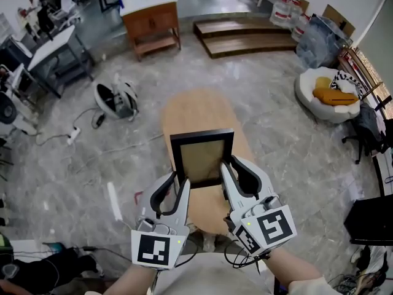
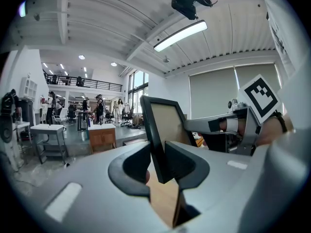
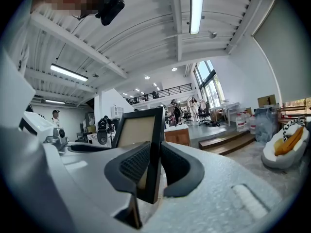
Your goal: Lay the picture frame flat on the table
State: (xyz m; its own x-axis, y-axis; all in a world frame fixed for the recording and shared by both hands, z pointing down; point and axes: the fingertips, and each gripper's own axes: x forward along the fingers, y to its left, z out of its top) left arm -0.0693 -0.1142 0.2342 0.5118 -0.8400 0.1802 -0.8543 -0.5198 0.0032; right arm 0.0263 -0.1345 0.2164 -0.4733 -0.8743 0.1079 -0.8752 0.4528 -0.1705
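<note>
The picture frame [image 1: 202, 135], black-rimmed with a tan panel, stands nearly upright over the near half of the oval wooden table [image 1: 202, 106]. My left gripper [image 1: 179, 180] is shut on its lower left edge. My right gripper [image 1: 231, 166] is shut on its lower right edge. In the left gripper view the frame [image 2: 163, 125] rises edge-on from between that left gripper's [image 2: 156, 165] dark pads. In the right gripper view the frame [image 3: 138, 130] is pinched the same way by the right gripper [image 3: 151, 165]. Whether the frame's bottom edge touches the table is hidden.
A white round object [image 1: 116, 100] and a power strip with cables [image 1: 73, 134] lie on the floor left of the table. A wooden cabinet [image 1: 150, 18] and low wooden steps [image 1: 245, 37] stand beyond it. A white cushion seat [image 1: 325, 91] is at the right.
</note>
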